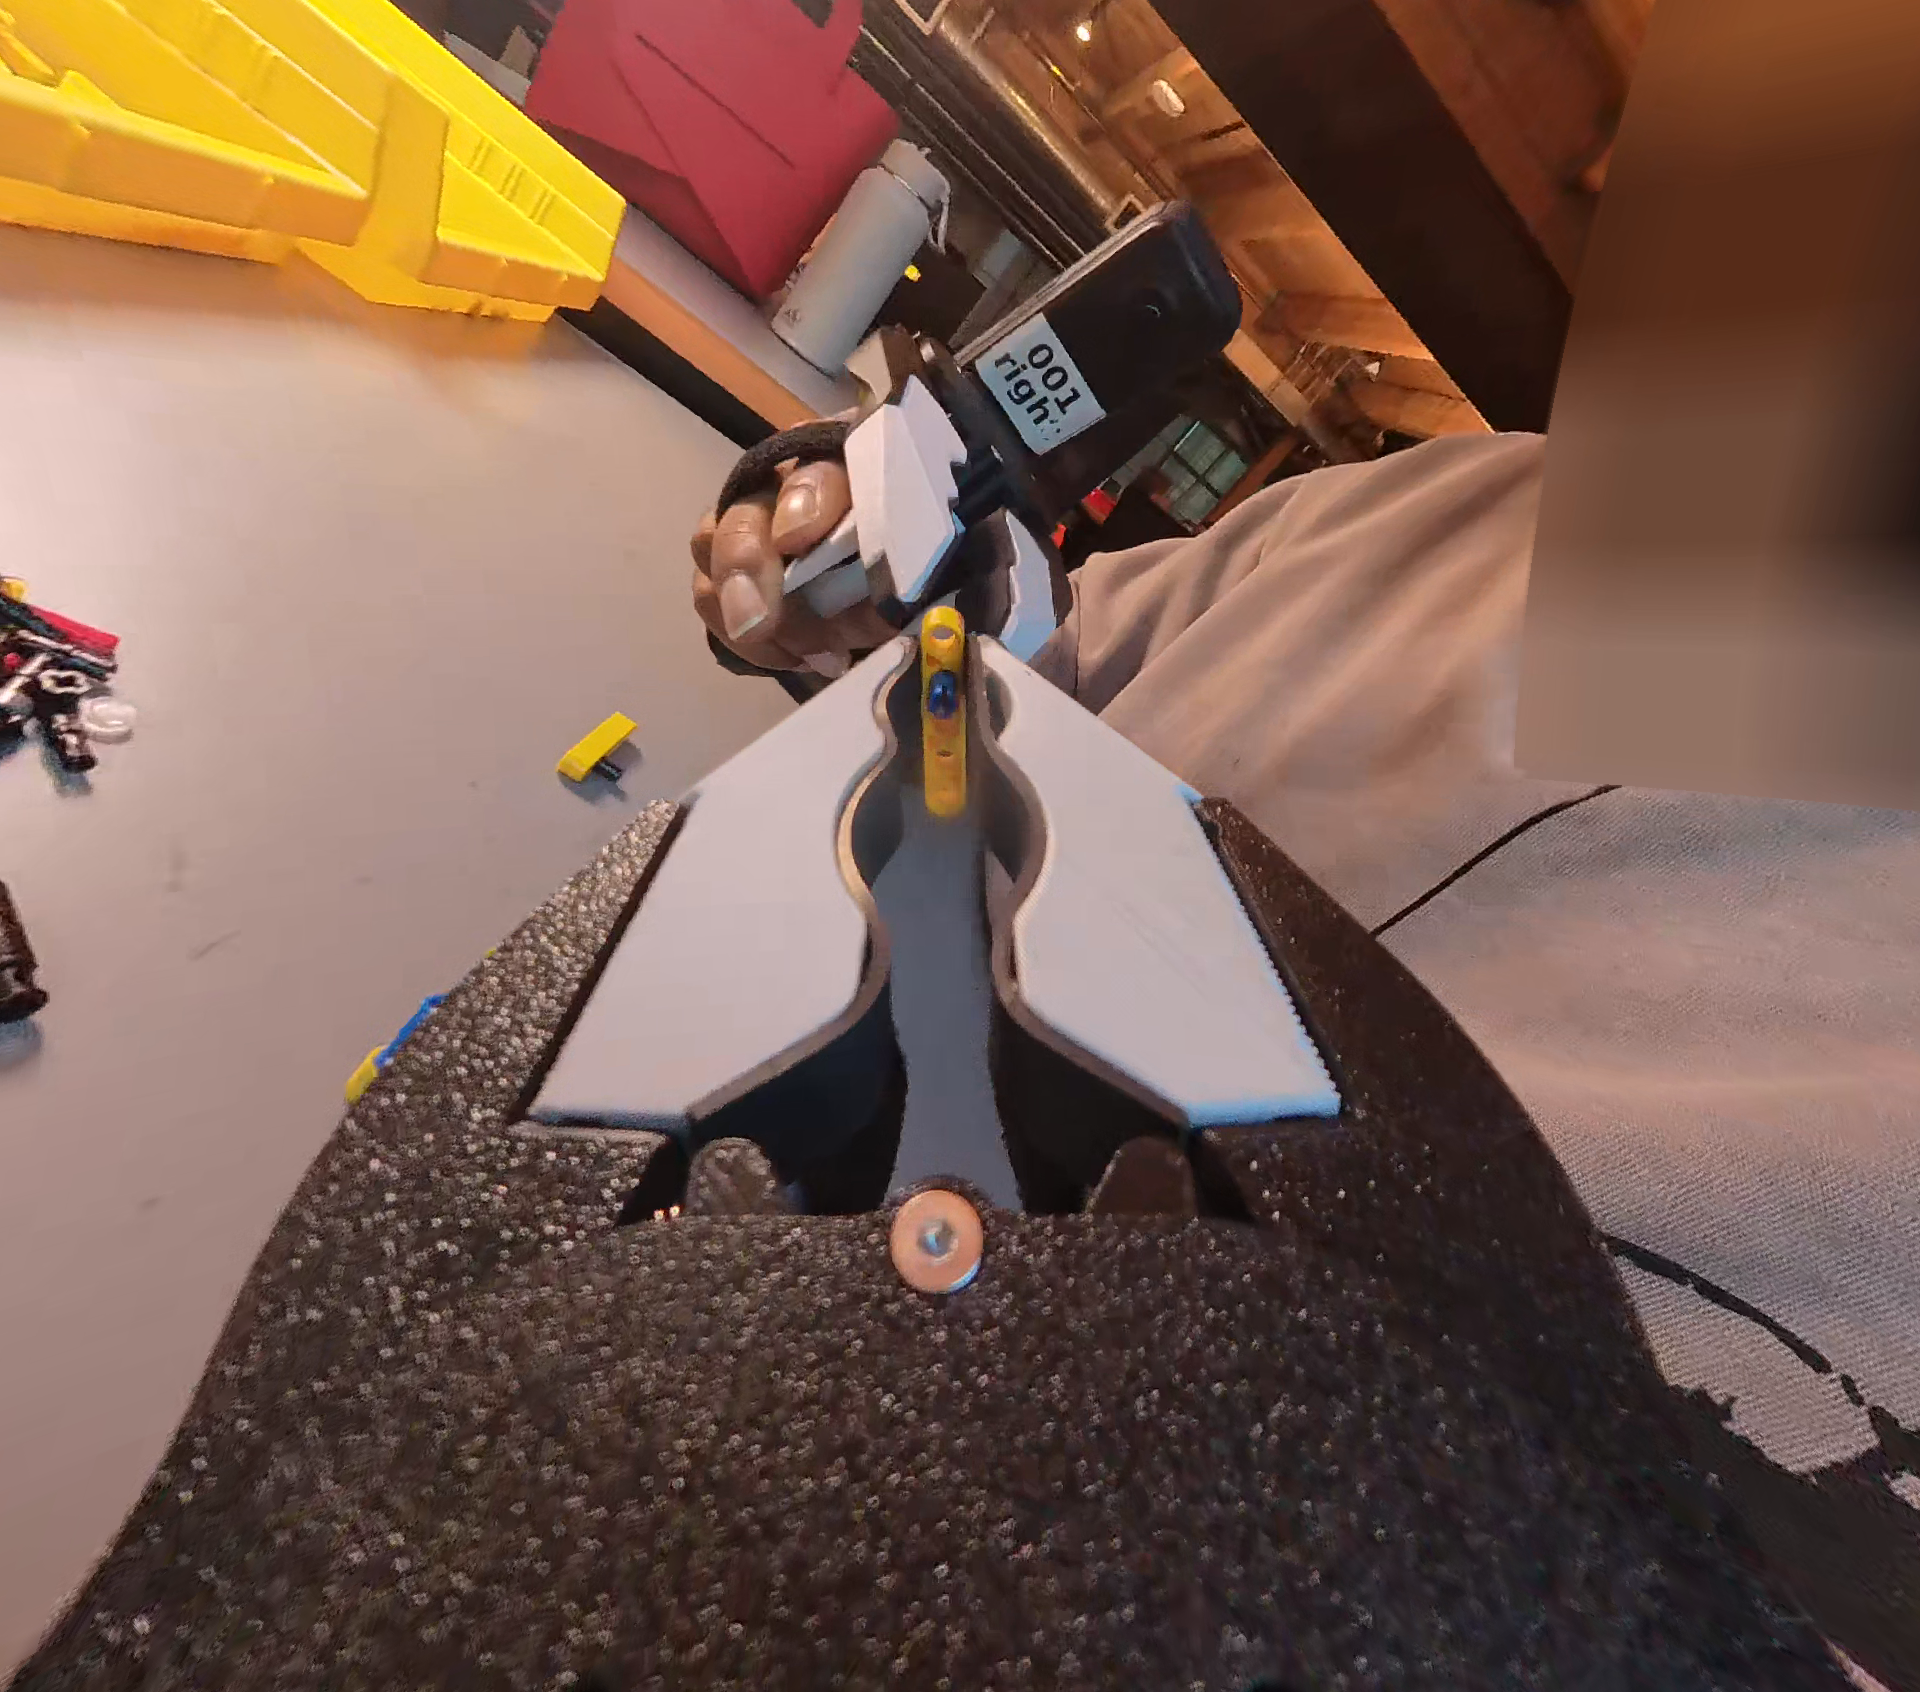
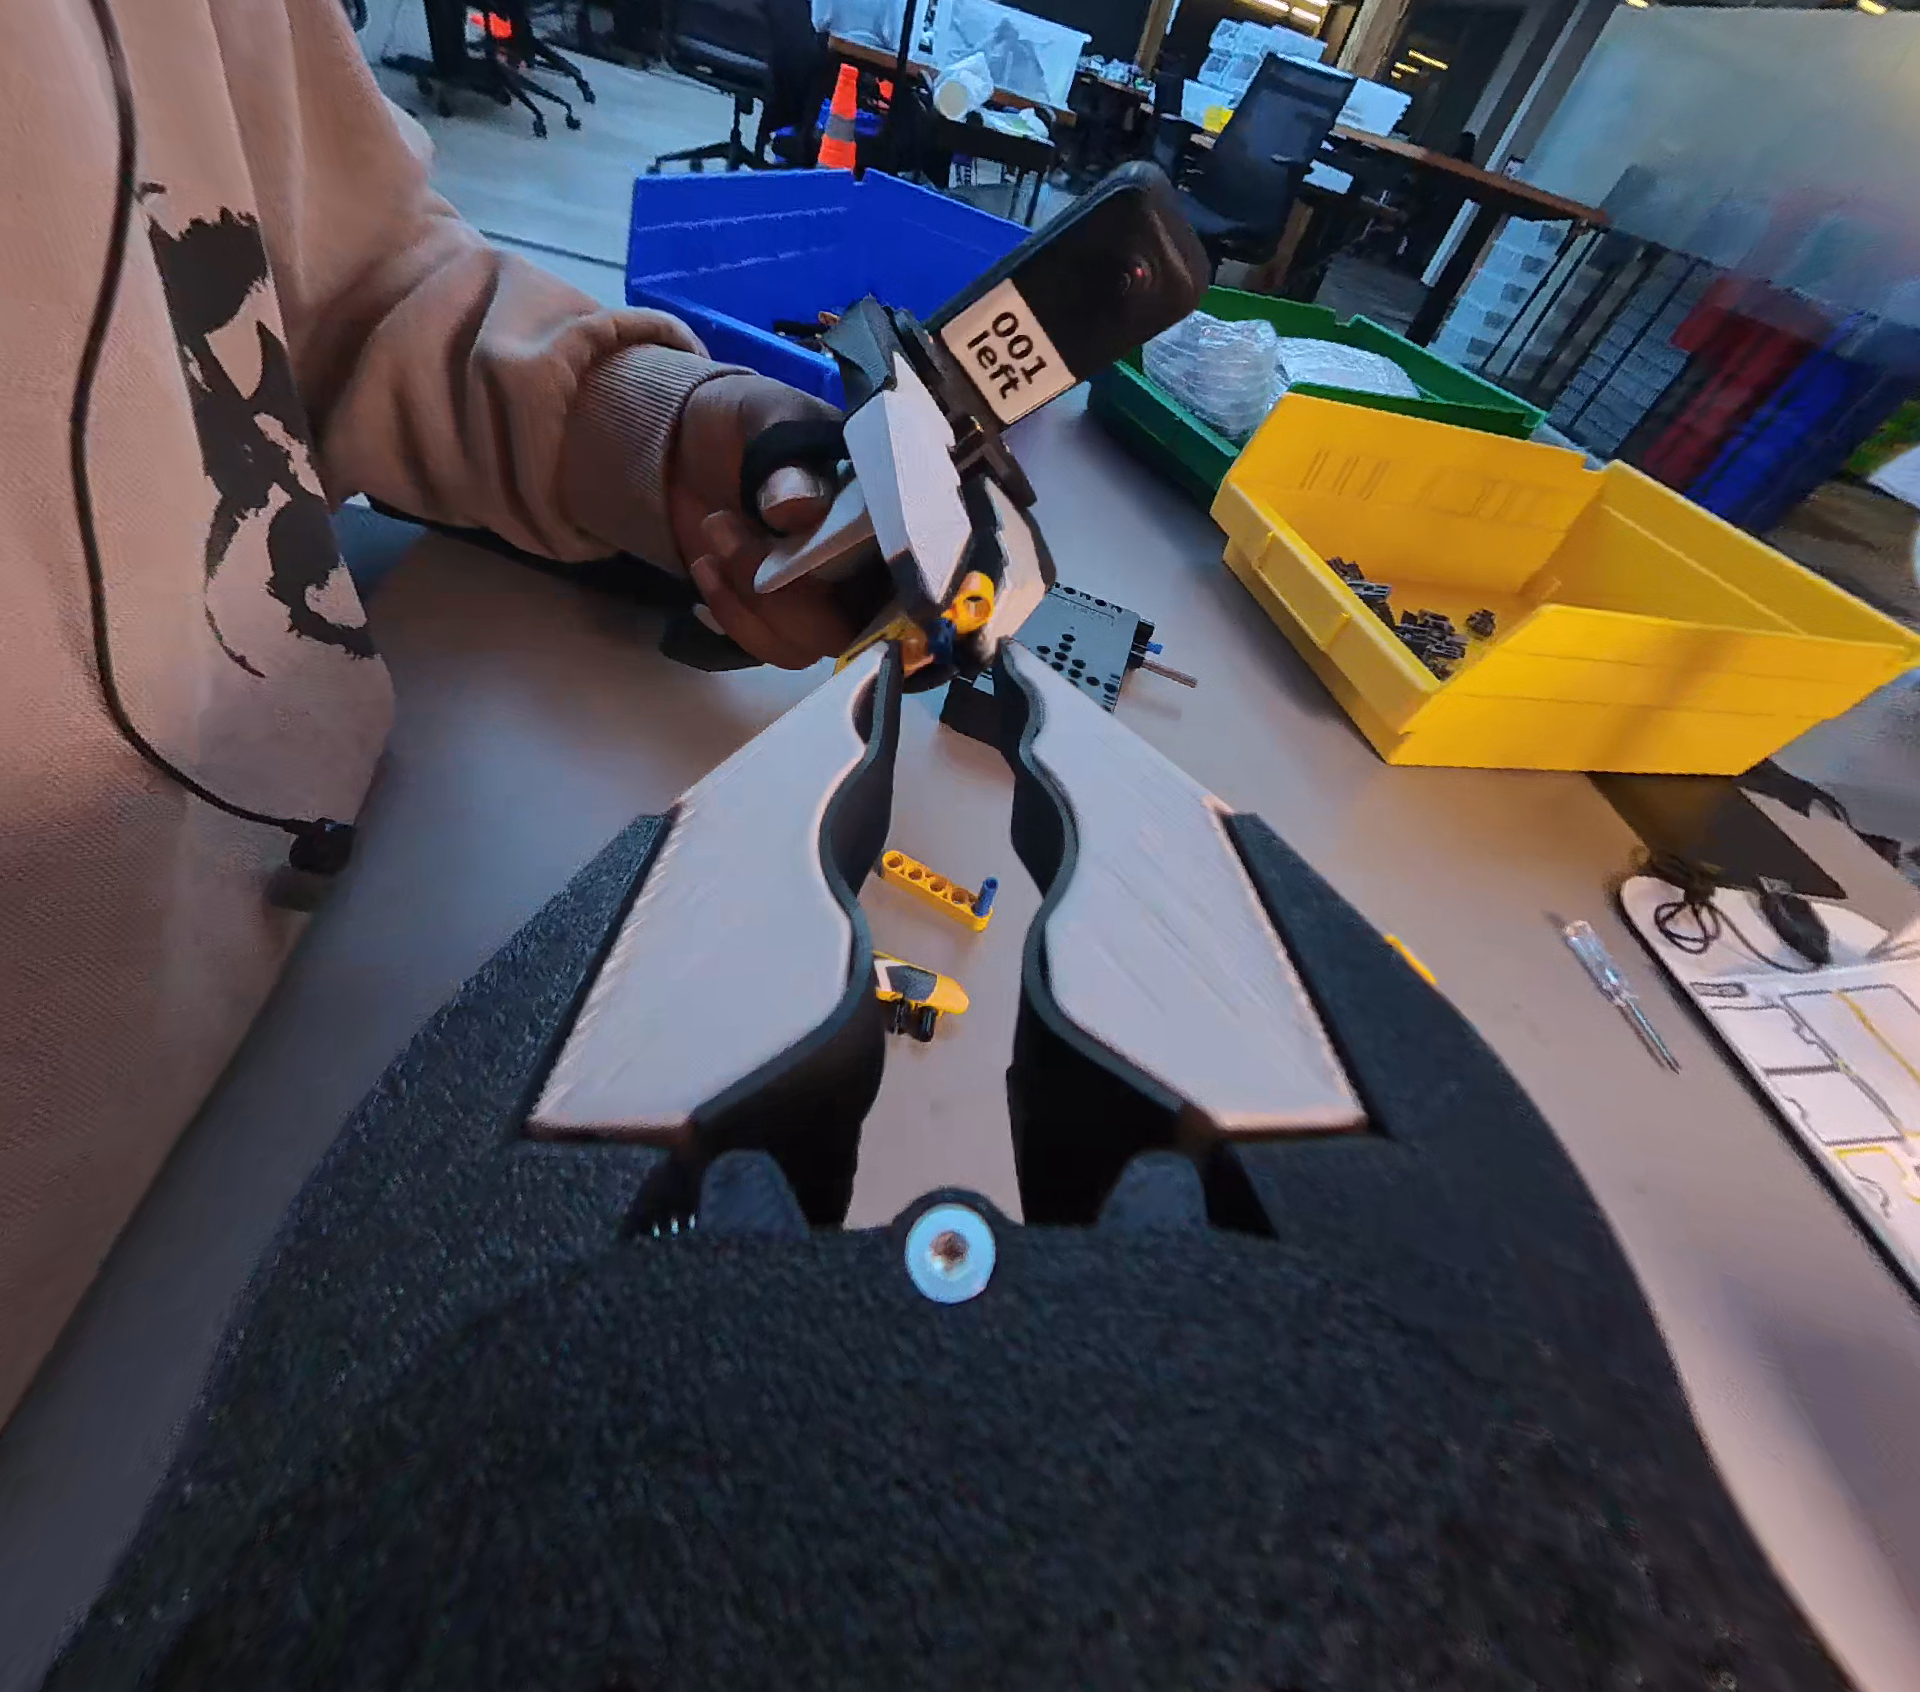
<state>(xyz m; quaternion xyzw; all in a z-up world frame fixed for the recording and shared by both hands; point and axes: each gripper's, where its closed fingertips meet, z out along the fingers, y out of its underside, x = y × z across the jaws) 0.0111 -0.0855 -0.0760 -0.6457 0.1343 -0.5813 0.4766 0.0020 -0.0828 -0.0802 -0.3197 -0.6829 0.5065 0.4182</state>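
Here the left gripper [image 1: 943, 655] is closed narrow on a yellow perforated beam [image 1: 943, 738], which stands between its fingertips with a blue pin [image 1: 941, 693] seated in one hole; the beam's upper end pokes just past the tips. The right gripper [image 2: 945, 655] sits tip to tip with it, its jaws moderately spread and holding nothing; whether its tips touch the beam is hard to say from either view. Directly beyond the right gripper's tips, the left gripper's hand [image 2: 758, 562] comes in from the left on a beige sleeve [image 2: 499, 395]. Below the gap between the right gripper's fingers, on the grey table [image 2: 1351, 863], lie a second yellow beam [image 2: 933, 890] with a blue pin at its end and a small yellow-and-black assembly [image 2: 920, 993]. Just past the tips rests a black perforated block [image 2: 1081, 640]. Farther right stands a yellow bin [image 2: 1621, 655] with small dark parts; a blue bin [image 2: 790, 260] and a green bin [image 2: 1340, 354] sit behind. A screwdriver [image 2: 1621, 998] lies well right.
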